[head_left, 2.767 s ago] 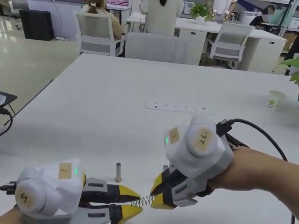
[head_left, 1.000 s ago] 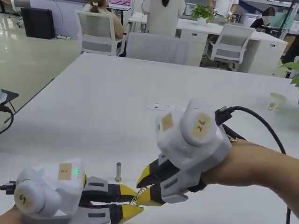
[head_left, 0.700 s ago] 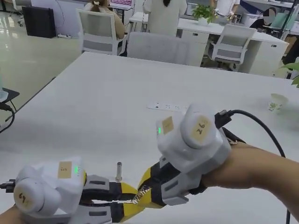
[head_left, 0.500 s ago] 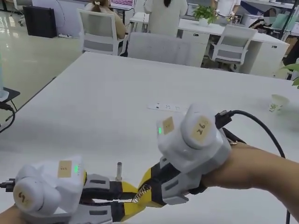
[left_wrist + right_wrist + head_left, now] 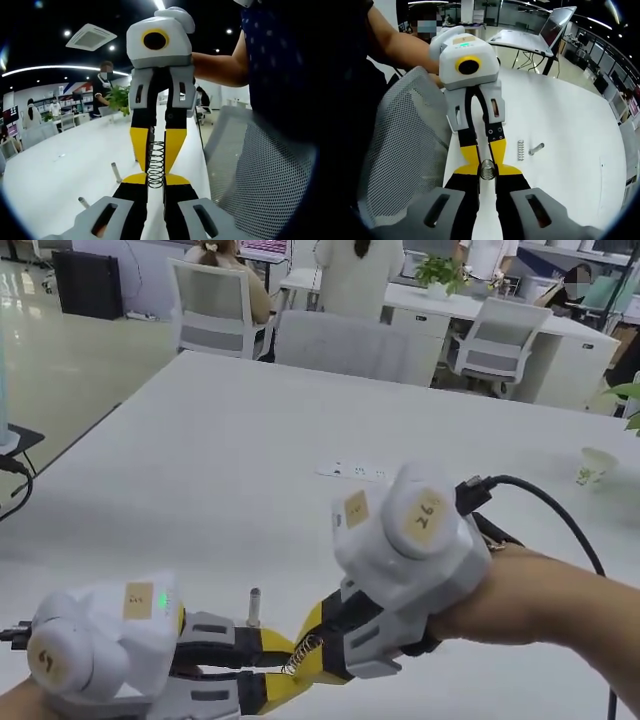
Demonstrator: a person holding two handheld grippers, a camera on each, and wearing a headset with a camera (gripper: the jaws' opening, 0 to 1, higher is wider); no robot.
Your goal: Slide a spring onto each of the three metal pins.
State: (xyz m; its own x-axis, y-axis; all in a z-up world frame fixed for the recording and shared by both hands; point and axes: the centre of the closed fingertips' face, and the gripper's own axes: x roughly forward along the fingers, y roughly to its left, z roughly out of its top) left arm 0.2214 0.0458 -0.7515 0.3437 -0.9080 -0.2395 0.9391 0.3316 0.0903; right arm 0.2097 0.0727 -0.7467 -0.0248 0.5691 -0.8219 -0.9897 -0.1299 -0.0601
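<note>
A small steel spring point(image 5: 302, 653) hangs between both grippers just above the white table point(image 5: 250, 460). My left gripper point(image 5: 283, 668) points right and is shut on one end of the spring point(image 5: 156, 159). My right gripper point(image 5: 308, 645) reaches down-left, its yellow fingers point(image 5: 140, 145) pressed along the coil's sides. In the right gripper view the spring point(image 5: 488, 170) shows end-on between my right gripper's point(image 5: 488, 176) tips. One metal pin point(image 5: 254, 606) stands upright just behind the jaws. Two upright pins point(image 5: 115, 172) point(image 5: 83, 202) show in the left gripper view. A loose spring point(image 5: 520, 150) lies by a toppled pin point(image 5: 536, 148).
A flat power strip point(image 5: 355, 472) sits mid-table and a paper cup point(image 5: 597, 466) stands at the far right. The right gripper's black cable point(image 5: 545, 502) trails off right. Office chairs point(image 5: 340, 345) line the far edge, with people at desks beyond.
The right gripper has moved left and down toward the left gripper, sliding its fingers along the spring, so less of the coil shows between them. The left gripper stayed put.
</note>
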